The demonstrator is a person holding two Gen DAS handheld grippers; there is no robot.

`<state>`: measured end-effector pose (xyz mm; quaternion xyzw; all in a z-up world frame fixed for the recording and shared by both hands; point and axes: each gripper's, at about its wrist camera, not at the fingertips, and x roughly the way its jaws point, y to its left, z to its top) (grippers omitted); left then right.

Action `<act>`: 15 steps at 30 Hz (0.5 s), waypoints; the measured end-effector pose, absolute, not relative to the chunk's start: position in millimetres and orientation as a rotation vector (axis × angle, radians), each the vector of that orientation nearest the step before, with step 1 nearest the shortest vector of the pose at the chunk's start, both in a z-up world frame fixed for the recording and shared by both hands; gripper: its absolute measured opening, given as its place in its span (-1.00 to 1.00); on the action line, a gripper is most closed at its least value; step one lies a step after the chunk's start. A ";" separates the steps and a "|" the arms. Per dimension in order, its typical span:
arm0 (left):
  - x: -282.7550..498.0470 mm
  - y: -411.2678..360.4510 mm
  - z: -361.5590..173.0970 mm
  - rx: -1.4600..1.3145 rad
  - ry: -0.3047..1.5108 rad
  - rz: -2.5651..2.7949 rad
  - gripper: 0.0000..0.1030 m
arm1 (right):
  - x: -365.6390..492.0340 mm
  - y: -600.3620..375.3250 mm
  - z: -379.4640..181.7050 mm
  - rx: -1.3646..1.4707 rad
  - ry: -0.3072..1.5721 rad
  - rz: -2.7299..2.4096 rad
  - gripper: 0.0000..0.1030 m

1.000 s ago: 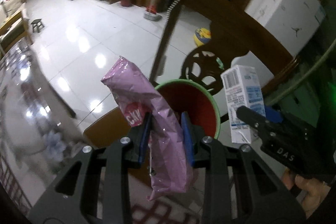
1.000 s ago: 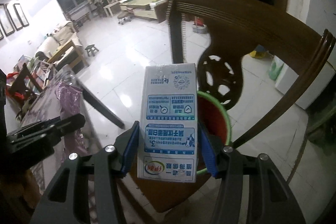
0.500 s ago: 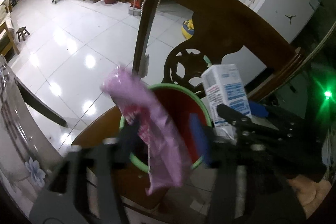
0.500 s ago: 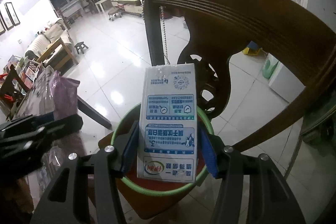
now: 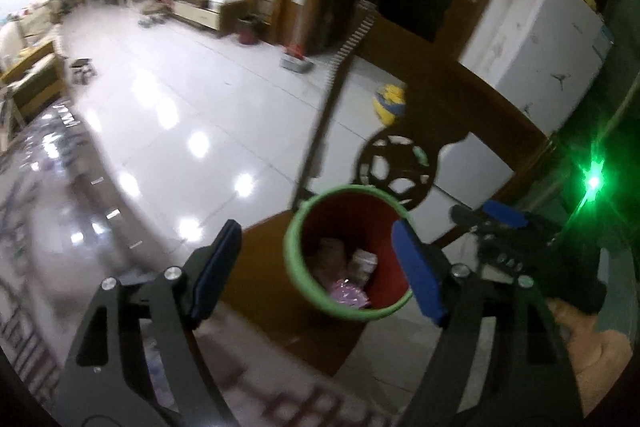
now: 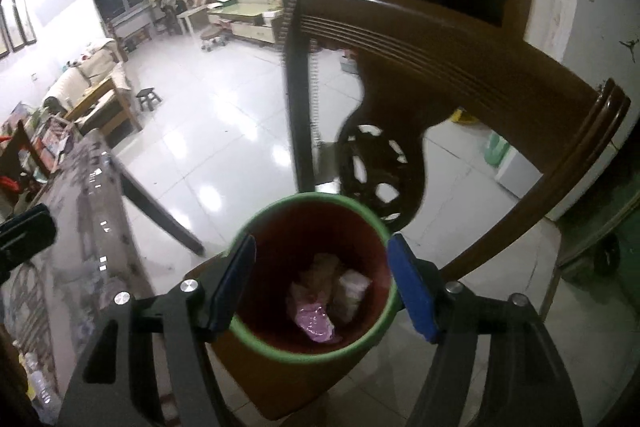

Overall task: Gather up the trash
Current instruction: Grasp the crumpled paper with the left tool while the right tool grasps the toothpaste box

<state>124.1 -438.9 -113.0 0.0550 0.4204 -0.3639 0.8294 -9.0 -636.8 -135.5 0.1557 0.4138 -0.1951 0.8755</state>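
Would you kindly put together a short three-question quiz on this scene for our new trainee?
1. True or false: the left gripper is shut on a pink wrapper.
2. Multiple choice: the bin with the green rim stands on A) the glossy table, B) the seat of the wooden chair, C) the white fridge.
3. Fill in: the right gripper hangs over the bin with its jaws ____.

Key
1. False: its jaws stand apart and hold nothing; the pink wrapper lies at the bottom of the bin.
2. B
3. open, with nothing between them
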 end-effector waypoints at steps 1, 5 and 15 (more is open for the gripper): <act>121.4 -415.9 -107.7 0.114 0.884 -0.736 0.45 | -8.4 -628.4 -132.3 0.322 0.862 -0.391 0.29; 115.3 -341.1 -93.8 0.088 0.861 -0.616 0.45 | -2.4 -575.7 -119.2 0.274 0.863 -0.286 0.29; 93.9 -139.2 -72.3 -0.032 0.827 -0.297 0.45 | 16.2 -391.1 -115.3 0.154 0.941 0.097 0.29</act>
